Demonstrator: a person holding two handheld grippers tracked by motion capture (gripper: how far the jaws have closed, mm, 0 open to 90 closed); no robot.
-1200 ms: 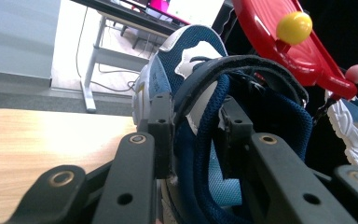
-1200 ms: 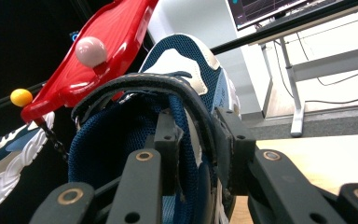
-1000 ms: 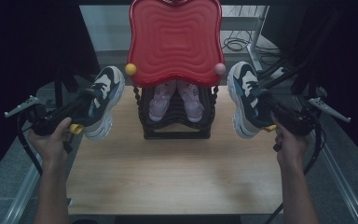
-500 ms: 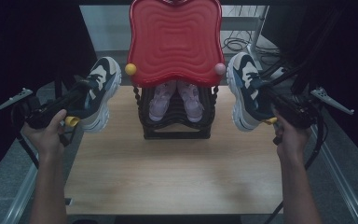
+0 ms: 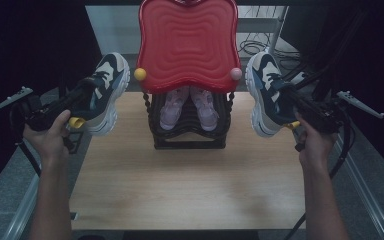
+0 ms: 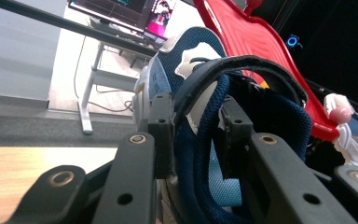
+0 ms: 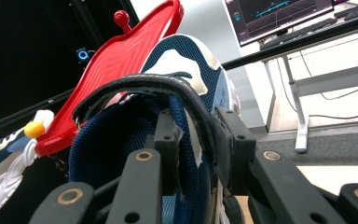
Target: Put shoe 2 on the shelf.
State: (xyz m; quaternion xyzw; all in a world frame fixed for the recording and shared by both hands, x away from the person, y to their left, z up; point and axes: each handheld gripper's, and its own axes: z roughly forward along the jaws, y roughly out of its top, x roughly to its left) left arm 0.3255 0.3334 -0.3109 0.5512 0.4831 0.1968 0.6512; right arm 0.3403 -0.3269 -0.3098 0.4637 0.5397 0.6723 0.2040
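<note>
In the high view, the left gripper (image 5: pixel 87 95) sits at the left middle of the frame, gripped by the left hand (image 5: pixel 50 135). Its jaws are clamped on the collar of the left shoe (image 5: pixel 107 90), a navy, white and grey sneaker held off the table (image 5: pixel 190 190) with its toe pointing to the upper right. In the left gripper view, one pad presses the outer wall of the heel collar and the other sits inside the shoe opening; the shoe (image 6: pixel 200 116) occupies the centre of that frame.

At the centre of the high view stands a black rack (image 5: pixel 190 130) on the far half of the table. A red tray (image 5: pixel 187 45) forms its top, with a yellow knob (image 5: pixel 140 74) at its left corner and a pink knob (image 5: pixel 236 73) at its right corner. A pair of pink shoes (image 5: pixel 189 107) rests on the shelf beneath the tray, toes toward the camera.

At the right middle, the right gripper (image 5: pixel 292 100) is gripped by the right hand (image 5: pixel 312 142). Its jaws are clamped on the collar of the right shoe (image 5: pixel 267 92), also held above the table, just beside the pink knob. In the right gripper view, the pads pinch the collar wall of this shoe (image 7: pixel 168 121) from both sides, with the tray (image 7: pixel 116 60) at upper left.
</note>
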